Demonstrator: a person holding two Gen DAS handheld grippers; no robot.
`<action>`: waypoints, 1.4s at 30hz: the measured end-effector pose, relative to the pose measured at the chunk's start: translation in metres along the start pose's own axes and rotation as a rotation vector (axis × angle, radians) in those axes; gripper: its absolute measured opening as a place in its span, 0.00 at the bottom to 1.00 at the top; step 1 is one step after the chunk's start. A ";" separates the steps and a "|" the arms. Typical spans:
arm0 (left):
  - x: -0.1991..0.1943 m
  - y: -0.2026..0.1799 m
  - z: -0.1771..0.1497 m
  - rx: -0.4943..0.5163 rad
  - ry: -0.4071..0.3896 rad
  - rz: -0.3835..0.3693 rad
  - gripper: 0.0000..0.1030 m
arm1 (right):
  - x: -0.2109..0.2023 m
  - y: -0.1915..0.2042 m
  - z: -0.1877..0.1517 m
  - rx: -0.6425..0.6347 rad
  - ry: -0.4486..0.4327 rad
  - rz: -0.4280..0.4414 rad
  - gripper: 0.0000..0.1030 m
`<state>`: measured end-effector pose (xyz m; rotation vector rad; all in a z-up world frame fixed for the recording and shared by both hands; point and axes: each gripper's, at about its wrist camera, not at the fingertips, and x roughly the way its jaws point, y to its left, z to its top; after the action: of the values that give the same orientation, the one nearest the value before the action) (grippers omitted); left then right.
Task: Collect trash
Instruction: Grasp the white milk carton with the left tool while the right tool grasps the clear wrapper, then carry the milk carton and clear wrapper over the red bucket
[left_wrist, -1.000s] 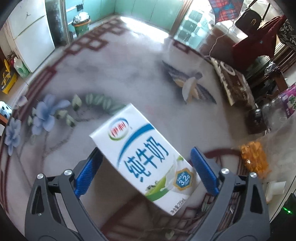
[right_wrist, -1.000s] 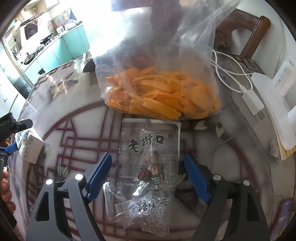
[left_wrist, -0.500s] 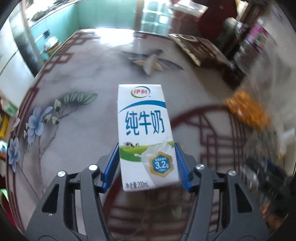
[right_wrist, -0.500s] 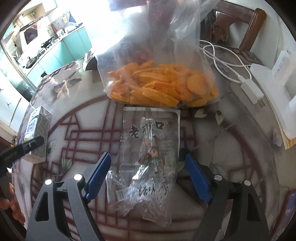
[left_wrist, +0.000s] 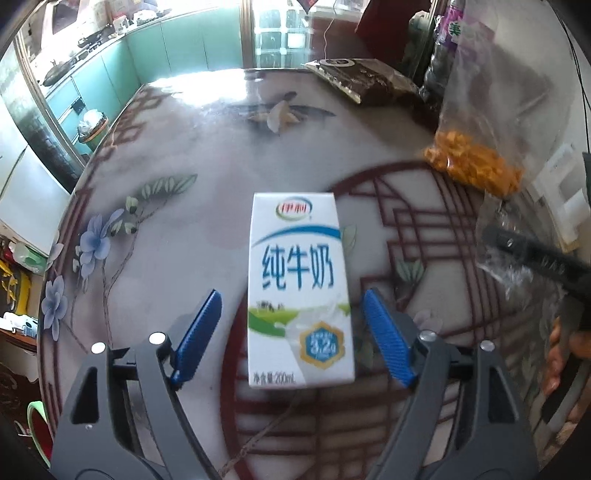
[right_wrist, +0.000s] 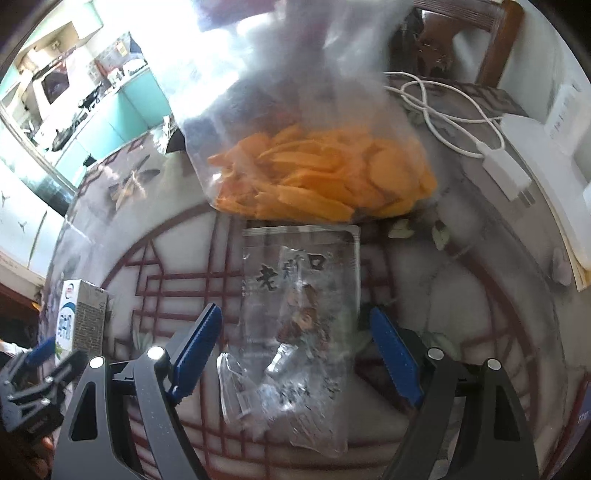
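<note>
- Left gripper (left_wrist: 291, 328): jaws opening, clear of the carton (left_wrist: 299, 291) standing between them, long axis toward 12 o'clock.
- Right gripper (right_wrist: 295, 347): jaws apart, astride the wrapper (right_wrist: 299, 314).

Right gripper (left_wrist: 535, 258) cut off at edge

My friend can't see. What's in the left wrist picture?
A white and blue milk carton stands upright on a flower-patterned table between the left gripper, whose blue jaws are opening, not touching it. A clear bag of orange snacks lies farther right.
</note>
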<state>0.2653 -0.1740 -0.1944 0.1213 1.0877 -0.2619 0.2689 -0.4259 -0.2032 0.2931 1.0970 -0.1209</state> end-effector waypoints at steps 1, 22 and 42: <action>0.002 -0.001 0.002 0.000 0.001 0.001 0.82 | 0.001 0.001 0.000 -0.003 -0.002 -0.007 0.78; -0.003 0.009 -0.022 -0.024 0.069 -0.028 0.48 | -0.019 0.022 -0.031 -0.093 0.002 -0.002 0.19; -0.051 0.023 -0.078 -0.013 0.065 0.021 0.78 | -0.047 0.050 -0.086 -0.193 0.098 0.063 0.51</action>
<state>0.1819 -0.1267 -0.1857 0.1307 1.1521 -0.2332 0.1852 -0.3551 -0.1889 0.1609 1.1858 0.0558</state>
